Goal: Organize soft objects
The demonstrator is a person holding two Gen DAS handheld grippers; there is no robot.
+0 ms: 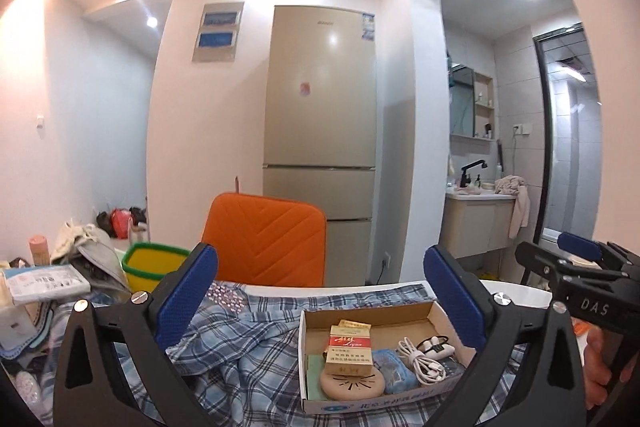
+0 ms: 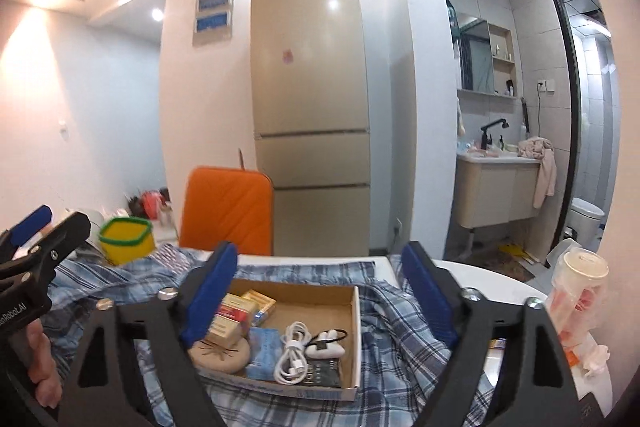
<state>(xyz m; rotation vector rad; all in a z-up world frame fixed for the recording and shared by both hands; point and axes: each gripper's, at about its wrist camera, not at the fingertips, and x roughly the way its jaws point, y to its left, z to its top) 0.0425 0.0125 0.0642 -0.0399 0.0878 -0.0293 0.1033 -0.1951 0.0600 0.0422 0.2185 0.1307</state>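
Note:
A blue plaid shirt [image 1: 240, 343] lies crumpled over the white table; it also shows in the right wrist view [image 2: 400, 331]. A shallow cardboard box [image 1: 384, 311] with cigarette packs, a white cable and small items sits on the shirt, also seen in the right wrist view [image 2: 312, 291]. My left gripper [image 1: 320, 291] is open and empty, held above the shirt and box. My right gripper [image 2: 320, 287] is open and empty above the box. Each gripper shows at the edge of the other's view: right [image 1: 580, 259], left [image 2: 36, 227].
A yellow basket with a green rim [image 1: 154, 265] stands at the back left, beside a pile of cloths and packets [image 1: 52, 279]. An orange chair back [image 1: 264, 239] rises behind the table. A clear cup in plastic [image 2: 580, 287] stands at the right. A fridge [image 1: 320, 115] is behind.

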